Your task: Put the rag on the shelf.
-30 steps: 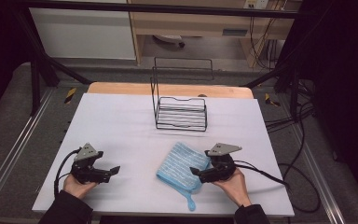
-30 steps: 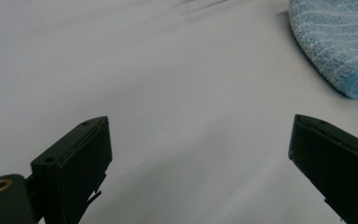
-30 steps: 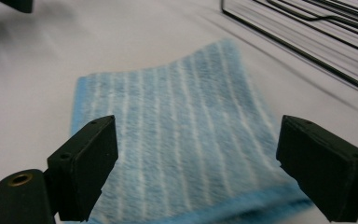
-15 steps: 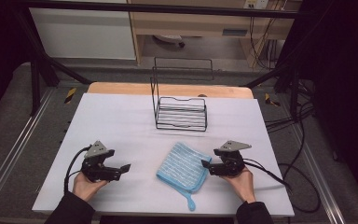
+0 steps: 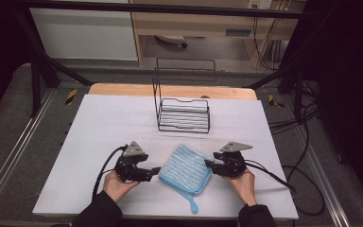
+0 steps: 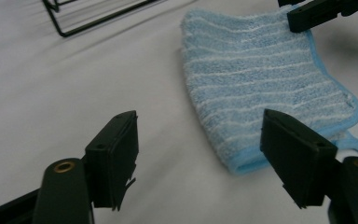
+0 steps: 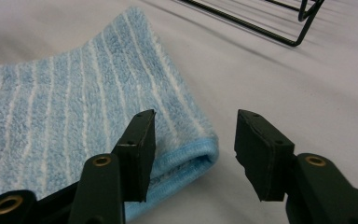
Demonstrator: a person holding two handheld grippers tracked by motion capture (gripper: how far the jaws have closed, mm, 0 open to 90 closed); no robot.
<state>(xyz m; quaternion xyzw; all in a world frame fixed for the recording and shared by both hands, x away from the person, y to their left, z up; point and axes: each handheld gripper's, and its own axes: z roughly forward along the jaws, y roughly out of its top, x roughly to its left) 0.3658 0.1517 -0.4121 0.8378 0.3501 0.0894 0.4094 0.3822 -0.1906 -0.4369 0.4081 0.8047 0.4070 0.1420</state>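
Both tongs rest low near the desk's front edge, each in a hand. The left tongs (image 5: pixel 155 170) are spread, empty, tips just beside the left edge of a folded blue striped cloth (image 5: pixel 185 168). The right tongs (image 5: pixel 210 164) are also spread, empty, at the cloth's right corner. The cloth lies flat between them. A wire rack (image 5: pixel 183 112) stands behind, toward the desk's (image 5: pixel 99 123) back edge.

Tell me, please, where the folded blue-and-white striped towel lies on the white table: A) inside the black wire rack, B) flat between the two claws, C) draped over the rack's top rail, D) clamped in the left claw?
B: the blue-and-white striped towel lies flat on the white table, between the open left claw and open right claw, nearer the person than the black wire rack.
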